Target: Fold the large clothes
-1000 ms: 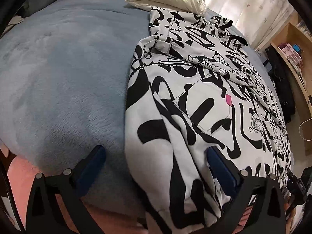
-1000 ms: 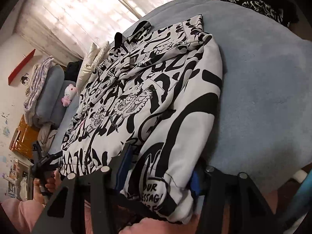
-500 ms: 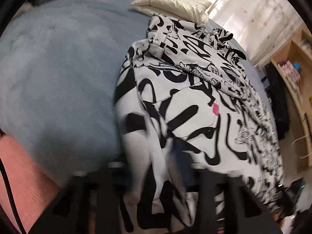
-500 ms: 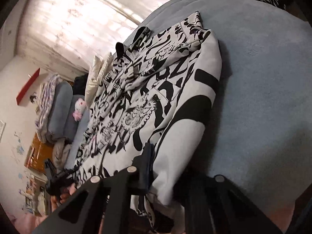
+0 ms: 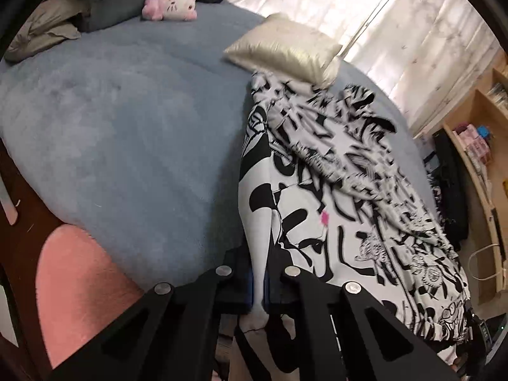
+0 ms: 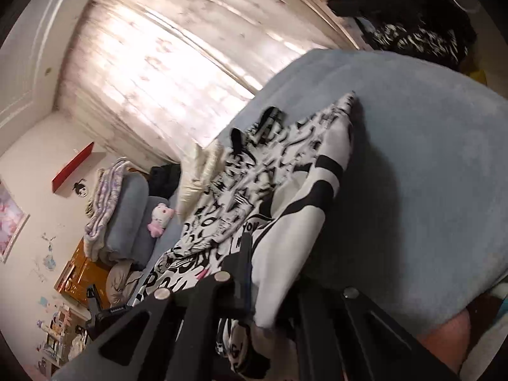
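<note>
black-and-white cloth sits pinched in both my tongs: the left gripper (image 5: pixel 259 289) and right gripper (image 6: pixel 270 289) have just been closing and now clench the near hem of the printed garment (image 5: pixel 343 197), one corner each. a second ago the left jaws stood wide around it and the hem lay flat; now it lifts off the grey bed cover (image 5: pixel 127 146), so the fold can start. beyond my tips the garment runs toward the gold pillow (image 5: pixel 285 50). near my right tips, "you" shows; other lettering blurs.
</note>
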The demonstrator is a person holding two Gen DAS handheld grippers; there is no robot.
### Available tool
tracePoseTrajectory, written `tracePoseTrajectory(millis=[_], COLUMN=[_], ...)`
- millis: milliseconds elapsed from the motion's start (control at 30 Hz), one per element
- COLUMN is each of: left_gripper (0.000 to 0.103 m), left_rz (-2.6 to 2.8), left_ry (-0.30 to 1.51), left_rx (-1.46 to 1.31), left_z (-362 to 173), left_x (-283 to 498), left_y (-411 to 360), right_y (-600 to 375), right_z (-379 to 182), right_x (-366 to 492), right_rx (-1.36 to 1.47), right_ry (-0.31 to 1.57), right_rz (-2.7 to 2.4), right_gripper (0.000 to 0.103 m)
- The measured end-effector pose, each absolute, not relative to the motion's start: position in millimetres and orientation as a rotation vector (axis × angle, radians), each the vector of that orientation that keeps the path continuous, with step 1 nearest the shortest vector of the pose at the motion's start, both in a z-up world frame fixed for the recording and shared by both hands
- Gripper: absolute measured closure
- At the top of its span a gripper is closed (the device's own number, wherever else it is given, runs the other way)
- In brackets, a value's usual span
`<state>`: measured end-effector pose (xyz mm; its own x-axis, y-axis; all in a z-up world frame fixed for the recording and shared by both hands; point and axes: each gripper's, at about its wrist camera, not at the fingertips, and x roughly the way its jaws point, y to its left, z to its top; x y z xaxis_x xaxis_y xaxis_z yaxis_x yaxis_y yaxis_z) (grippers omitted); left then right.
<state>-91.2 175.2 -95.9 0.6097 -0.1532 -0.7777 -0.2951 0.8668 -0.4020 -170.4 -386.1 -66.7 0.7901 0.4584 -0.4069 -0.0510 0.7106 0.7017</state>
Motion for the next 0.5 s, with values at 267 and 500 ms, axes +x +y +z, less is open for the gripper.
tracePoseTrajectory(millis=[267,500], left_gripper=[0.101,0.101], left_rz=[0.024,-0.001], left_ry=[0.922,0.916], left_rx=[-0.63,-0.775], left_z=[-66.8,-61.1], left_x=[-103.2,-57.5], left_y=[191.5,206.7], right_y=[-388.5,-412.8], right_z=[-31.6,-41.3], right_x=[-191.0,-157.5], right_rx=[0.724,0.9], right_ry=[0.584,0.603], right_rz=[0.327,0.283], right_gripper=[0.099,0.098])
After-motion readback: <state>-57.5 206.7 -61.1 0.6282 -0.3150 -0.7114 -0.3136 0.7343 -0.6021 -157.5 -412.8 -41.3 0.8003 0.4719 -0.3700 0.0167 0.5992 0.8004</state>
